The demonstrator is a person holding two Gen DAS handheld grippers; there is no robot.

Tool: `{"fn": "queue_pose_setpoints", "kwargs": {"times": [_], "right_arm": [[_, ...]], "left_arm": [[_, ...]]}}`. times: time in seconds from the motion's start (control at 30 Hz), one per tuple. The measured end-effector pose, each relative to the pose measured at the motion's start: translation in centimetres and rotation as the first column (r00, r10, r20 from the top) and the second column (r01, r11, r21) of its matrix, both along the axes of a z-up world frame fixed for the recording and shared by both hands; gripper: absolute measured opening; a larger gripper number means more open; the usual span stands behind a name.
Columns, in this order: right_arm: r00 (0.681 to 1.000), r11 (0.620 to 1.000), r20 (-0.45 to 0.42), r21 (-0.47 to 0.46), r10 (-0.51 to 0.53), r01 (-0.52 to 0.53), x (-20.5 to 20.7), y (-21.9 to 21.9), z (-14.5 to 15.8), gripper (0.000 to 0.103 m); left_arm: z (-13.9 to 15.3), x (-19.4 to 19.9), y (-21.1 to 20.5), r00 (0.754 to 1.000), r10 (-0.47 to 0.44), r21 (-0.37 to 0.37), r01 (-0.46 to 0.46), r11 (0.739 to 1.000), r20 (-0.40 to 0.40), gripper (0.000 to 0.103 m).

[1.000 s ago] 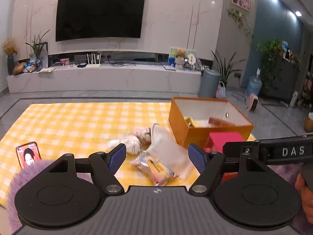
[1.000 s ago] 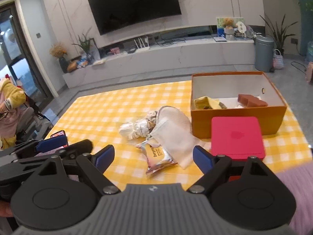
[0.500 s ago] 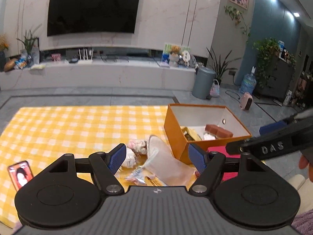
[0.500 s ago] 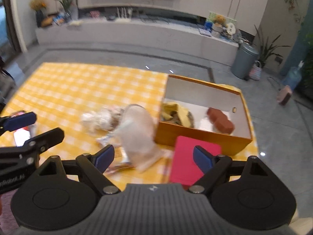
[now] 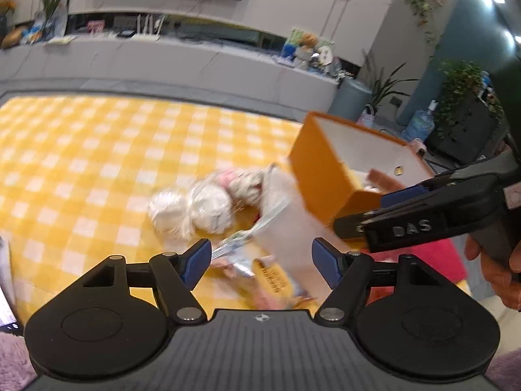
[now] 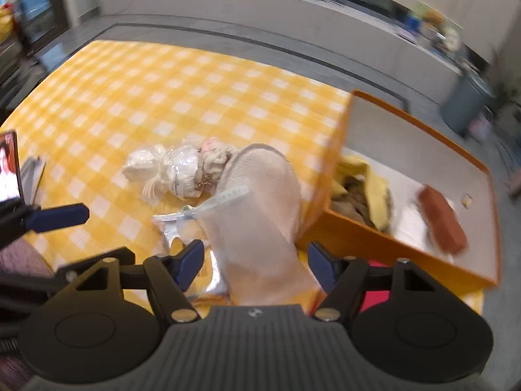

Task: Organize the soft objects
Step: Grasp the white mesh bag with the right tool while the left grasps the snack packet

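On the yellow checked cloth (image 6: 136, 97) that covers my worktop, going from the left, a wrapped white plush toy (image 6: 169, 169) lies farthest out, then a foil snack packet (image 6: 192, 238), then a pale soft slipper (image 6: 260, 202) whose long axis runs from my fingers away toward the orange box (image 6: 420, 247). The box already holds a yellow cloth (image 6: 368, 189) and a brown block (image 6: 443, 221); a red lid (image 5: 433, 260) lies just beside it.

My left gripper (image 5: 260, 260) hangs over the packet with wide fingers that are closing slightly and press on nothing. My right gripper (image 6: 254, 259) stands over the heel of the slipper, fingers fairly wide but closing, the slipper between them and, as far as the blur lets me judge, not yet pinched. The right hand is the nearer to the slipper and to the box.

The only clear writing is "DAS" on the right gripper's body in the left view; the packet's print is too smeared to read.
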State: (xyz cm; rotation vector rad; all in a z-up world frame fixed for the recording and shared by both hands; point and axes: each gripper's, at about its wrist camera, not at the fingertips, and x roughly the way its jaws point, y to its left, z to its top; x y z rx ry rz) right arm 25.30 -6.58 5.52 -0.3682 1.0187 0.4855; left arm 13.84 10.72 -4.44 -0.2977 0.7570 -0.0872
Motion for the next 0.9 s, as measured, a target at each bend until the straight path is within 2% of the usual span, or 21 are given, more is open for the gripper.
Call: {"fn": "queue_pose_setpoints", "kwargs": {"times": [0.1, 0.2, 0.3, 0.4, 0.5, 0.57, 0.73, 0.9], "right_arm": [[0.999, 0.999, 0.017, 0.013, 0.041, -0.041, 0.7, -0.4, -2.4, 0.07], [0.998, 0.998, 0.0, 0.038, 0.057, -0.057, 1.3, -0.9, -4.7, 0.07], [0.998, 0.997, -0.007, 0.053, 0.063, -0.062, 1.6, -1.2, -6.1, 0.075], [0.995, 0.993, -0.005, 0.067, 0.098, -0.097, 1.9, -0.9, -7.1, 0.077], [0.993, 0.994, 0.043, 0.005, 0.11, -0.11, 2.3, -0.4, -7.8, 0.081], [0.995, 0.996, 0.051, 0.005, 0.089, -0.089, 2.8, -0.6, -8.1, 0.083], [0.998, 0.994, -0.029, 0.1, 0.053, -0.05, 3.6, -1.2, -8.7, 0.088], [0.999, 0.997, -0.038, 0.078, 0.029, -0.026, 3.6, -0.6, -9.4, 0.086]], "left_arm": [[-2.0, 0.6, 0.3, 1.0, 0.018, -0.019, -0.018, 1.0, -0.012, 0.082], [-3.6, 1.2, 0.0, 1.0, 0.014, -0.028, -0.015, 1.0, -0.016, 0.082], [-4.8, 1.2, -0.4, 1.0, 0.004, -0.039, -0.004, 0.999, -0.012, 0.083], [-5.5, 1.4, -0.4, 1.0, 0.008, -0.053, -0.01, 0.999, -0.023, 0.084], [-5.9, 1.6, -0.2, 0.999, 0.036, -0.07, -0.039, 0.997, -0.032, 0.084], [-6.3, 1.5, 0.1, 0.998, 0.045, -0.086, -0.049, 0.995, -0.044, 0.084], [-7.4, 1.9, 0.5, 0.995, 0.035, -0.17, -0.05, 0.984, -0.088, 0.083], [-8.1, 2.1, 1.2, 0.99, 0.072, -0.221, -0.097, 0.971, -0.121, 0.079]]}}
